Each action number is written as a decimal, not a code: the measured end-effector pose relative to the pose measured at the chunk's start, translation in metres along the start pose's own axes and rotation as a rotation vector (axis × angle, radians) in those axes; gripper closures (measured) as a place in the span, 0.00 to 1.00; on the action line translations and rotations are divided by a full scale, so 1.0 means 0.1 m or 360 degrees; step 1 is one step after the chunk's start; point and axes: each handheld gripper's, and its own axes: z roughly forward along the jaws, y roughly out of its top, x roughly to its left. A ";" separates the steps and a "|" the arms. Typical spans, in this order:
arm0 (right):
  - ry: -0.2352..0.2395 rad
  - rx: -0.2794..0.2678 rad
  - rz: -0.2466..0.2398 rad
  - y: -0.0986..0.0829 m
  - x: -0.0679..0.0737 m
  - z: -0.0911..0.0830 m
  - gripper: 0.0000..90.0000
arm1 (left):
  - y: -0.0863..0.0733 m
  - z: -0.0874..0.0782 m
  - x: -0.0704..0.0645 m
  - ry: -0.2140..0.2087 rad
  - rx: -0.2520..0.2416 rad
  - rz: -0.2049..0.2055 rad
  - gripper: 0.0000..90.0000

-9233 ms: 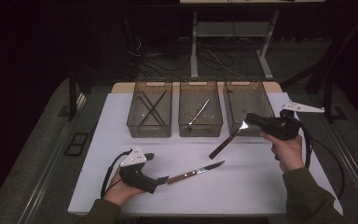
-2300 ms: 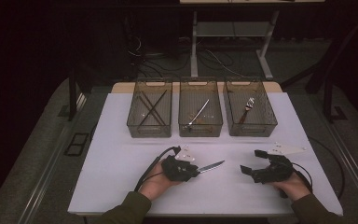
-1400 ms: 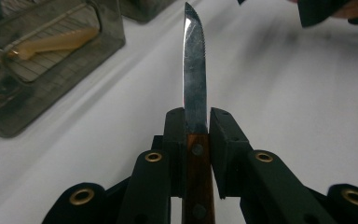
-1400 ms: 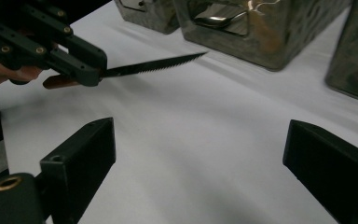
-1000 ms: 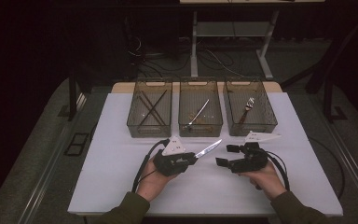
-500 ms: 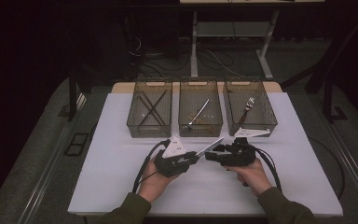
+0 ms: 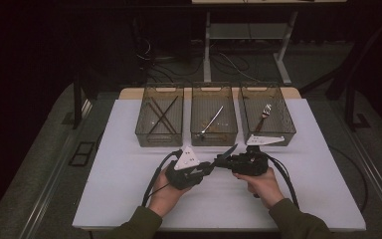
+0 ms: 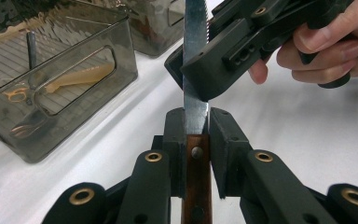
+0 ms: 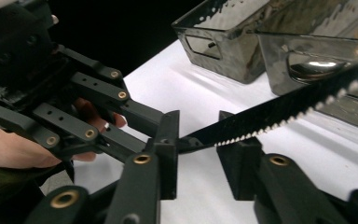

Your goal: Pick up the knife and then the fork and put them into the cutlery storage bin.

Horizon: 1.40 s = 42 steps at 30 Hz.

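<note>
I'm holding my left gripper [image 7: 210, 168] low in front of me with the left hand [image 7: 166, 191] wrapped under it, its jaws pressing flat against both sides of what they're gripping, and the forearm is coming up from the near edge. My right gripper [image 7: 222, 161] is pointing leftward toward the left one, nearly tip to tip, with its jaws standing apart. The right hand [image 7: 261, 183] is cupping it from below.

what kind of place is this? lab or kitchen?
Most likely a lab or recording bench, not a kitchen: a white table in a dark room, loose cables on the floor behind it, and three clear bins holding sorted cutlery.
</note>
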 end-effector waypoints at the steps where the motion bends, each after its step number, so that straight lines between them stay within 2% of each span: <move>1: 0.0008 0.0000 0.0000 0.01 0.01 0.00 0.81 | 0.00 0.00 0.00 0.0000 -0.0001 0.0000 0.86; 11: 0.0043 -0.0048 -0.0041 0.05 0.08 -0.01 0.92 | 0.00 0.01 0.00 -0.0023 -0.0022 -0.0011 0.86; 17: 0.0062 -0.0048 -0.0058 0.07 0.12 -0.02 0.99 | -0.01 0.01 0.01 -0.0042 -0.0065 -0.0012 0.84; 20: 0.0067 -0.0057 -0.0083 0.09 0.14 -0.04 0.99 | -0.02 -0.01 0.03 -0.0071 -0.0088 -0.0032 0.83; 23: 0.0065 -0.0093 -0.0094 0.12 0.15 -0.09 0.99 | -0.03 -0.04 0.05 -0.0080 -0.0106 -0.0036 0.76; 28: 0.0013 -0.0143 -0.0127 0.18 0.12 -0.26 0.99 | -0.07 -0.12 0.09 -0.0107 -0.0138 -0.0047 0.66; 31: -0.0023 -0.0166 -0.0143 0.22 0.09 -0.36 0.99 | -0.12 -0.18 0.13 -0.0106 -0.0124 -0.0032 0.61; 34: -0.0053 -0.0187 -0.0153 0.26 0.07 -0.45 0.99 | -0.18 -0.25 0.17 -0.0122 -0.0137 -0.0052 0.56; 39: -0.0145 -0.0148 -0.0196 0.31 0.04 -0.56 0.99 | -0.29 -0.35 0.24 -0.0155 -0.0130 -0.0068 0.46; 42: -0.0223 -0.0110 -0.0248 0.34 0.02 -0.64 0.99 | -0.37 -0.40 0.27 -0.0143 -0.0114 -0.0096 0.40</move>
